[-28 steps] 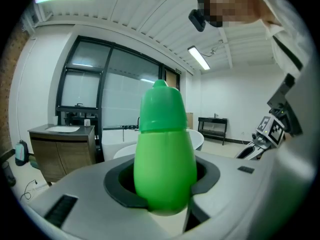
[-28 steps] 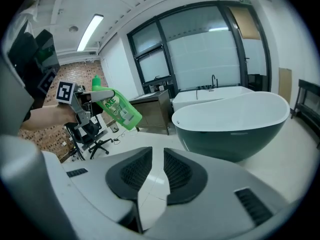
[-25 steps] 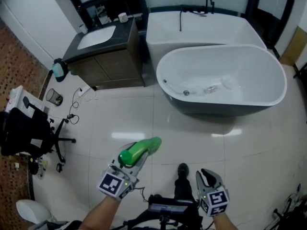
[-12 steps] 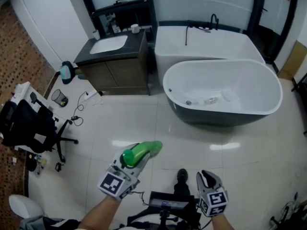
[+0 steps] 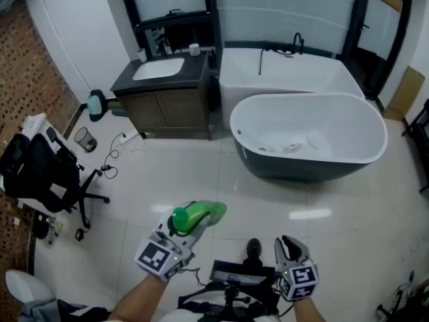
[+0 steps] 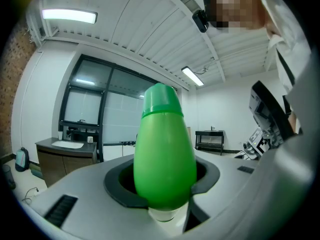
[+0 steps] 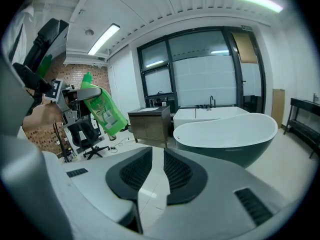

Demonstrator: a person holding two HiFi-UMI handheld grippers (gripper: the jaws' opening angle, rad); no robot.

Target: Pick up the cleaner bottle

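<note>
The cleaner bottle is bright green with a green cap, and it lies tilted in my left gripper above the white tiled floor. In the left gripper view the bottle stands cap-up and fills the space between the dark pads, which press on its sides. The right gripper view shows the same bottle with its label, off to the left. My right gripper hangs to the right of the bottle, apart from it. Only a thin slit shows between its pads, and nothing is in it.
A white oval bathtub with a dark outside stands ahead on the right, with a second white tub behind it. A dark vanity with a sink is at the back left. A black office chair, a bin and cables lie left.
The bath and the vanity have slid lower in the head view and more of the back wall shows. The left gripper keeps the bottle in the same grip. The right gripper looks unchanged.
</note>
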